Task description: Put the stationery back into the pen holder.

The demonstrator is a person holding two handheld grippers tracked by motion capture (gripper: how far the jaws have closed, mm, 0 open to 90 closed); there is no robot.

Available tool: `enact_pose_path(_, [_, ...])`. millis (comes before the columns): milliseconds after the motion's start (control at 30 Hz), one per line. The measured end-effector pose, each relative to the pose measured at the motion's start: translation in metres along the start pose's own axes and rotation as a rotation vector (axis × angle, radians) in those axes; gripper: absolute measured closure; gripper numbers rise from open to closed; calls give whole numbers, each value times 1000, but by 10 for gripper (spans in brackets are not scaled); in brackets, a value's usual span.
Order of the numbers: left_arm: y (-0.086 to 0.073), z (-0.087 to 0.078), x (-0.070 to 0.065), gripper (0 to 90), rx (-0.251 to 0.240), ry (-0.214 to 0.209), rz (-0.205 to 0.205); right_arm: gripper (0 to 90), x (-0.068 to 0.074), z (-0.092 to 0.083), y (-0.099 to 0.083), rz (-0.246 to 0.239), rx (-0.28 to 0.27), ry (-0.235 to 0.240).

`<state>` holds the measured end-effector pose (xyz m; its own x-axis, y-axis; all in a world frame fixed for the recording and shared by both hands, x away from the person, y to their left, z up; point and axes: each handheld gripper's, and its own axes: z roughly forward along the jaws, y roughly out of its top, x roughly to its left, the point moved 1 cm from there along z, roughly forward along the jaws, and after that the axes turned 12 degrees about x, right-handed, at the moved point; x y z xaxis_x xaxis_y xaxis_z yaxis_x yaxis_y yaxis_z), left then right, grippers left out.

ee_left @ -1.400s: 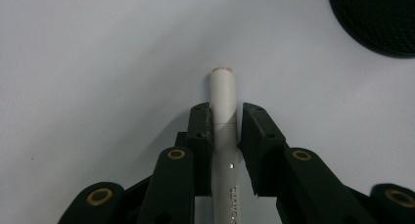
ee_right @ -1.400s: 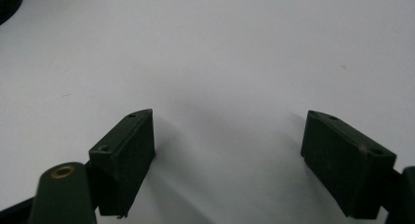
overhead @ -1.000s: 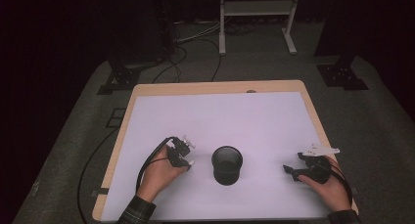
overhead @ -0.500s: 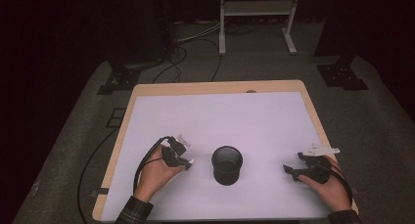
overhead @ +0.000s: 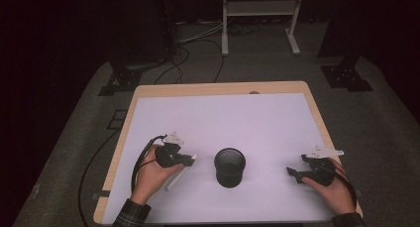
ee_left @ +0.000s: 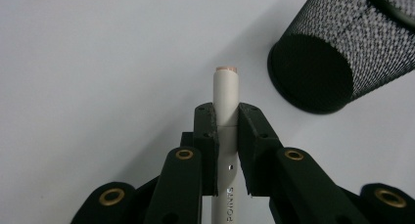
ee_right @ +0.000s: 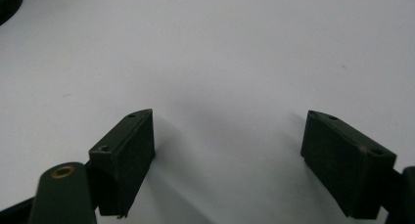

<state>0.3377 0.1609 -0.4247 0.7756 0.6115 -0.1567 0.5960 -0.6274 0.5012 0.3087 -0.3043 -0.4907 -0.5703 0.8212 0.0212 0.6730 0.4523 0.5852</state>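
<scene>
A wooden bench with a big white sheet on top (overhead: 223, 118) carries everything. Near its front edge, toward the left side, sits the left gripper (overhead: 190, 158) in the person's left hand (overhead: 148, 175). Its black fingers (ee_left: 205, 131) are clenched on a long white plastic marker pen (overhead: 179, 171), one pad pressing each side of the pen. In the left gripper view the white pen (ee_left: 226, 94) sticks out past the pads, and its flat tip with a small pink end points toward the white sheet. Small grey letters run along the pen's body lower down. In the high view the pen slants from the fingers back down toward the front edge of the bench.

Just to the right of the pen, near the middle of the front edge, stands a round black mesh cup (overhead: 230, 166), upright with its open mouth up. The pen and the cup are near each other but not touching. In the left gripper view the black mesh cup (ee_left: 337, 53) shows at the upper right, with its dark round bottom on the sheet.

Far to the right, near the front right corner of the bench, rests the right gripper (overhead: 293, 173) in the person's right hand (overhead: 334, 190). Its fingers (ee_right: 125, 158) are released and wide apart, with just bare white sheet between them
</scene>
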Motion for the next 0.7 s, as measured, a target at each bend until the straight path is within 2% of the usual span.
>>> enact_pose_path(233, [3, -15, -2, 785, -118, -5, 0, 189, 0, 0, 0, 1, 0, 1])
enact_pose_path(433, [9, -26, -6, 786, -161, 3, 25, 189, 0, 0, 0, 2, 0, 1])
enact_pose_path(600, [17, -45, -11, 786, -220, 5, 45, 189, 0, 0, 0, 1, 1, 2])
enact_pose_path(633, [17, -45, -11, 787, -220, 5, 45, 189, 0, 0, 0, 1, 1, 2])
enact_pose_path(667, [21, -51, -13, 786, -243, 1, 53, 189, 0, 0, 0, 1, 1, 2])
enact_pose_path(700, [21, -51, -13, 787, -243, 1, 53, 189, 0, 0, 0, 1, 1, 2])
